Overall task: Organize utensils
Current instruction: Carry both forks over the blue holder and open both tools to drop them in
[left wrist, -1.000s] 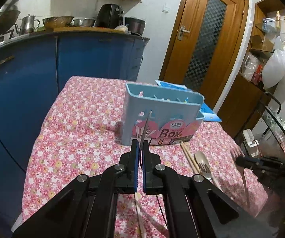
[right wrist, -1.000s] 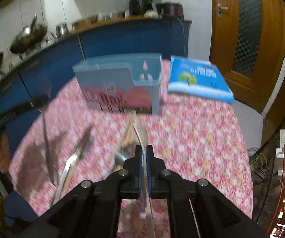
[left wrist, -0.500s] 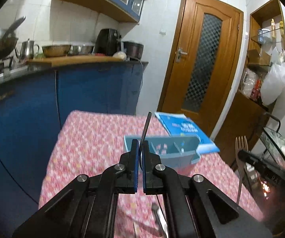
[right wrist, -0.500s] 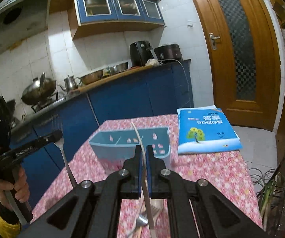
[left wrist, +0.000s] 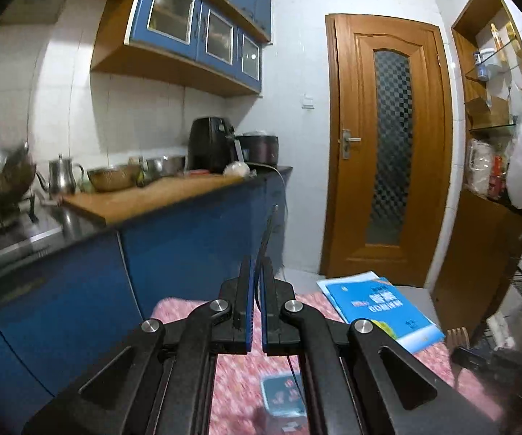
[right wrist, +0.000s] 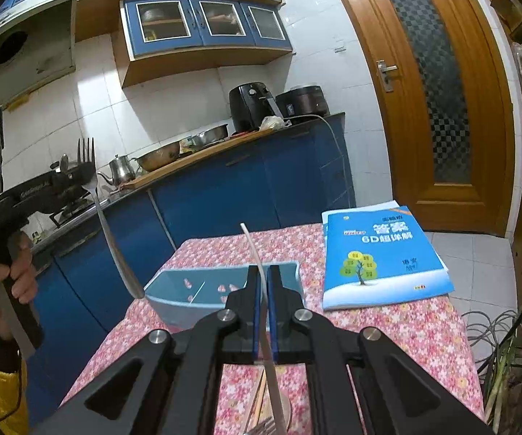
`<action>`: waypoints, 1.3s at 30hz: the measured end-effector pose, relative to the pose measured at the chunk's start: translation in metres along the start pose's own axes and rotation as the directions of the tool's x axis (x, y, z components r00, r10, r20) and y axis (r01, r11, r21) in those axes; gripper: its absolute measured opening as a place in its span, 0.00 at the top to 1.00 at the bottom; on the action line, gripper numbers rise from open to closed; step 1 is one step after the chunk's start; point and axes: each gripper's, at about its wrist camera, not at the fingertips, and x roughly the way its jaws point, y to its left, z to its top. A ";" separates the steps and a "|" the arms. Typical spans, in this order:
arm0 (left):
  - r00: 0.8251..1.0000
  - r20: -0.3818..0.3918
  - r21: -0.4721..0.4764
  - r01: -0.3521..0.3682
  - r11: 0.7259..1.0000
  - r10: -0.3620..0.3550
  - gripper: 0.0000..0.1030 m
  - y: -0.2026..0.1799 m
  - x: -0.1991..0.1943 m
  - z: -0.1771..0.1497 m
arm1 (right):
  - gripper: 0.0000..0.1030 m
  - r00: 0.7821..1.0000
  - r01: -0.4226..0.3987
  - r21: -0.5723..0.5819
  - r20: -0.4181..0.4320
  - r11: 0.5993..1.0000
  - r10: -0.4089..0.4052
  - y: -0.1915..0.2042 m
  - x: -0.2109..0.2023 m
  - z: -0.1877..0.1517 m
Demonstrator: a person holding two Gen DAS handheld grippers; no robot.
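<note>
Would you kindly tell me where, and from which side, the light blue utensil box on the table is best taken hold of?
Take the utensil box by the rim of one long wall, coming straight down from above with one finger inside and one outside. It stands upright with an open top and thin walls, and its body looks too wide to span from the sides.

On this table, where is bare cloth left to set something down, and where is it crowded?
Free: the floral tablecloth between the blue utensil box and the blue booklet, the stretch in front of the booklet, and the strip behind the box. Crowded: the near edge under the right gripper, where utensils lie.
</note>
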 end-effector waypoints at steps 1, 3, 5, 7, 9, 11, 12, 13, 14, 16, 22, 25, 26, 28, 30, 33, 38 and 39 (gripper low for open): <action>1.000 0.005 0.011 -0.009 1.000 0.009 1.00 -0.001 0.005 0.001 | 0.95 1.000 0.002 0.001 0.009 1.000 -0.002 -0.001 0.002 0.002; 1.000 0.006 0.024 -0.022 0.999 0.022 1.00 -0.001 0.014 0.002 | 0.95 1.000 0.000 0.008 0.031 1.000 0.000 -0.001 0.006 0.007; 0.999 -0.004 0.038 -0.032 0.999 0.032 1.00 -0.001 0.024 -0.003 | 0.95 0.998 -0.001 0.017 0.055 1.000 0.000 -0.001 0.009 0.013; 0.999 -0.018 0.047 -0.037 0.998 0.038 1.00 -0.001 0.034 -0.010 | 0.95 0.996 -0.006 0.024 0.094 1.000 0.003 -0.001 0.014 0.021; 0.999 -0.035 0.047 -0.037 0.998 0.038 1.00 0.000 0.042 -0.020 | 0.95 0.991 -0.007 0.028 0.133 1.000 0.003 0.001 0.019 0.027; 0.998 -0.054 0.041 -0.031 0.999 0.033 1.00 0.001 0.051 -0.030 | 0.95 0.984 -0.007 0.031 0.179 0.999 0.002 0.002 0.027 0.033; 0.998 -0.059 0.038 -0.028 0.999 0.031 1.00 0.002 0.054 -0.035 | 0.95 0.980 -0.004 0.032 0.199 0.999 -0.002 0.002 0.031 0.035; 0.998 -0.060 0.036 -0.028 0.999 0.030 1.00 0.003 0.056 -0.039 | 0.95 0.977 -0.004 0.032 0.211 0.999 -0.003 0.003 0.034 0.037; 0.998 -0.062 0.032 -0.028 0.999 0.030 1.00 0.004 0.059 -0.044 | 0.95 0.973 -0.002 0.038 0.229 0.999 -0.007 0.002 0.039 0.039; 0.997 -0.068 0.030 -0.022 0.999 0.024 1.00 0.006 0.064 -0.052 | 0.95 0.969 -0.004 0.055 0.247 0.998 -0.010 0.000 0.051 0.042; 0.995 -0.097 0.022 0.020 1.000 -0.018 1.00 0.004 0.076 -0.075 | 0.95 0.977 -0.007 0.074 0.214 0.997 -0.009 -0.002 0.092 0.032; 0.991 -0.122 0.014 0.049 0.999 -0.047 1.00 0.005 0.082 -0.087 | 0.95 0.984 0.001 0.049 0.180 0.999 -0.010 0.000 0.101 0.018; 0.990 -0.128 0.009 0.056 0.998 -0.055 1.00 0.004 0.084 -0.090 | 0.95 0.984 0.007 0.038 0.175 0.999 -0.013 0.001 0.101 0.015; 0.986 -0.145 -0.006 0.080 0.997 -0.080 1.00 0.005 0.087 -0.097 | 0.95 0.987 0.020 0.012 0.157 1.000 -0.022 0.004 0.103 0.007; 0.984 -0.149 -0.016 0.094 0.995 -0.096 1.00 0.004 0.089 -0.101 | 0.95 0.990 0.028 -0.004 0.136 1.000 -0.027 0.005 0.105 0.002; 0.983 -0.148 -0.012 0.109 0.994 -0.110 1.00 0.002 0.088 -0.103 | 0.95 0.994 0.041 -0.014 0.105 0.999 -0.039 0.005 0.109 -0.004; 0.970 -0.186 -0.036 0.149 0.988 -0.153 0.99 -0.001 0.087 -0.106 | 0.93 0.997 0.037 -0.024 0.074 0.999 -0.035 0.007 0.109 -0.009; 0.968 -0.195 -0.043 0.155 0.987 -0.160 0.99 -0.002 0.087 -0.108 | 0.93 0.997 0.033 -0.027 0.069 0.999 -0.031 0.008 0.108 -0.009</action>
